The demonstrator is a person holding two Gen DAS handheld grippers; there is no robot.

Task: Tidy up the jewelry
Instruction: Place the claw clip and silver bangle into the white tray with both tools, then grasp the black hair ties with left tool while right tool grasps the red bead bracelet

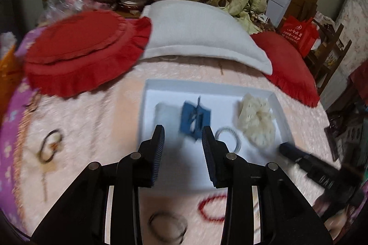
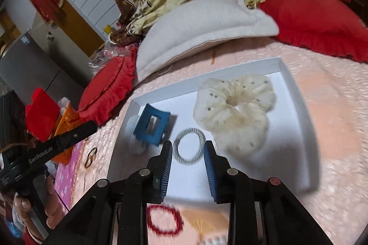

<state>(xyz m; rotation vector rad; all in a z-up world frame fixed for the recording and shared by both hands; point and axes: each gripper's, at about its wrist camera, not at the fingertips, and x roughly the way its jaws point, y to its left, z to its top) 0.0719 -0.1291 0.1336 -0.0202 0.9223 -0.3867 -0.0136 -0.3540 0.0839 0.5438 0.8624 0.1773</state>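
A shallow white tray [image 2: 296, 116] sits on a pink bedspread [image 2: 333, 129], holding a blue claw clip [image 2: 150, 127] at its left end, a silver coil bracelet [image 2: 189, 146] in the middle and a cream scrunchie [image 2: 234, 113] to the right. Both the left gripper [image 1: 182, 141] and right gripper [image 2: 187, 153] hover over the tray's near edge, fingers apart and empty. A red bead bracelet [image 2: 163, 220] lies outside the tray, just beside that edge.
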